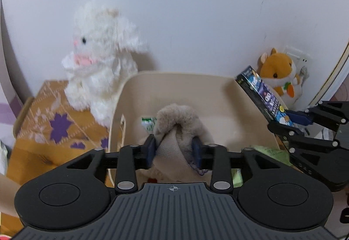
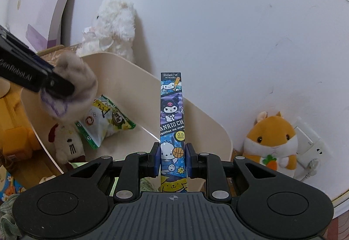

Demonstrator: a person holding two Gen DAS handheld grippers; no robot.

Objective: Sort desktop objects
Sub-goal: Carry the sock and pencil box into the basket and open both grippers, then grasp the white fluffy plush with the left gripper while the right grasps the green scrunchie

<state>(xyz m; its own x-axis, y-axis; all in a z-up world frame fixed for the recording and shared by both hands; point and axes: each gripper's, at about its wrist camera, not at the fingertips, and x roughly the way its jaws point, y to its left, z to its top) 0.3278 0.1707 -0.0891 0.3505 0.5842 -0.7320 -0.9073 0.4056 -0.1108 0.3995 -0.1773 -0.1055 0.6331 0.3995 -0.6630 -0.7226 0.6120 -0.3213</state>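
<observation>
My left gripper (image 1: 173, 149) is shut on a beige plush toy (image 1: 178, 128) and holds it over a cream bin (image 1: 218, 87). The toy also shows in the right wrist view (image 2: 72, 78), above the bin (image 2: 135, 78). My right gripper (image 2: 172, 158) is shut on a tall blue cartoon pen box (image 2: 172, 117), upright by the bin's right rim. In the left wrist view the box (image 1: 261, 95) and right gripper (image 1: 292, 118) sit at the right. In the bin lie a green snack bag (image 2: 104, 120) and a small white plush (image 2: 67, 144).
A white fluffy plush (image 1: 102, 65) sits on an orange patterned box (image 1: 50, 128) left of the bin. An orange hamster plush (image 2: 272, 141) and a wall socket (image 2: 314, 148) are at the right against the white wall. Green packets (image 1: 270, 152) lie near the bin.
</observation>
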